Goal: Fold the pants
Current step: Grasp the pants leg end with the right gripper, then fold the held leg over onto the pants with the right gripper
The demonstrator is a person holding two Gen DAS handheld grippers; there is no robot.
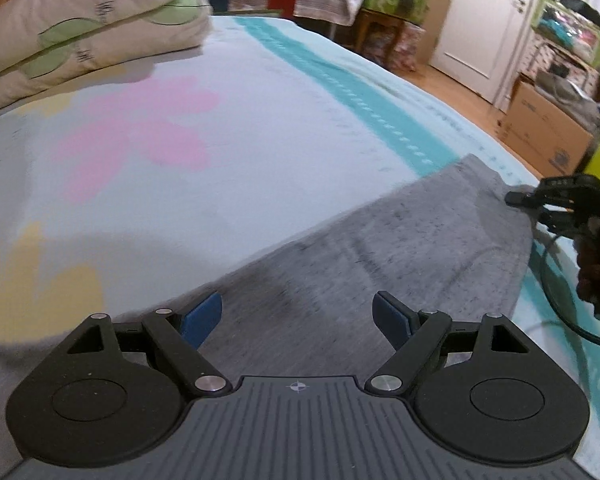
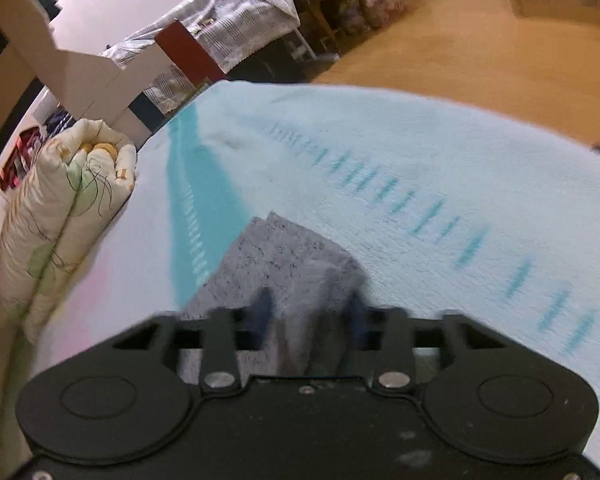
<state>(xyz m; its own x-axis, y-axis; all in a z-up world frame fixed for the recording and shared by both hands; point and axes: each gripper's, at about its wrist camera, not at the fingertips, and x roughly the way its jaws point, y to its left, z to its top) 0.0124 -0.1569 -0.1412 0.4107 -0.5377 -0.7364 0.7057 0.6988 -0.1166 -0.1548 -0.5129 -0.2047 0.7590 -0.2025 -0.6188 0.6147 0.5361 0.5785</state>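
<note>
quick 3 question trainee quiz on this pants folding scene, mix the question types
1. True or false: the left gripper is clamped on the grey pants.
2. Which gripper has pants fabric between its fingers? A) left B) right C) neither
3. Fill in: the folded quilt lies on the ____.

Key: 1 false, it hangs open above the fabric; 2 B; 3 bed.
</note>
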